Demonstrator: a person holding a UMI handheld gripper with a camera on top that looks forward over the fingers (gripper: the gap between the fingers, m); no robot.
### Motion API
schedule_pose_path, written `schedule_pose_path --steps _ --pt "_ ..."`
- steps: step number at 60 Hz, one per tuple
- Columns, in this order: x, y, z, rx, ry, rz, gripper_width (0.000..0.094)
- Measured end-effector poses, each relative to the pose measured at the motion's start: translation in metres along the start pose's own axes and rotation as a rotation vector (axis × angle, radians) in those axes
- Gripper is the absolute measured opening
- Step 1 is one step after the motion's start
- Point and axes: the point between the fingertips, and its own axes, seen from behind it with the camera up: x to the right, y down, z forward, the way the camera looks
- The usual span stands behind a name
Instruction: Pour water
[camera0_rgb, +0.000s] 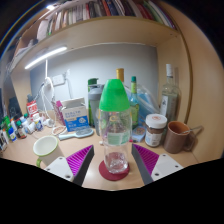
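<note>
Nearest, the gripper (113, 160) is being held wide open, purple pads (76, 160) flanking a clear glass (116, 152) with gaps at both sides, nothing gripped. The glass is standing on a red coaster (103, 173). Just beyond it, a green-capped water bottle (114, 108) is standing upright, untouched. Approach step is judged in hand; next, the bottle is to be reached past the glass and clamped before tilting.

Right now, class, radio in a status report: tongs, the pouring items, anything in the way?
Tongs open, clear glass tumbler standing between them on round red coaster. Clear plastic bottle with green cap just behind. White mug and brown mug off to the sides.
</note>
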Motion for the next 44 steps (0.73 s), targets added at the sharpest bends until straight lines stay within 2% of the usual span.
schedule_pose_path --steps 3,4,16,31,44 --pt "0.002 0.004 -0.022 -0.014 0.014 0.005 0.0862" --pt "0.002 0.005 -0.030 -0.018 0.017 0.007 0.0837" --pt "-0.018 -0.002 -0.149 -0.023 0.035 0.038 0.0838" --pt "-0.074 -0.029 -0.294 0.005 0.060 0.019 0.0838" --pt "-0.126 -0.028 -0.393 -0.030 0.063 -0.001 0.0840"
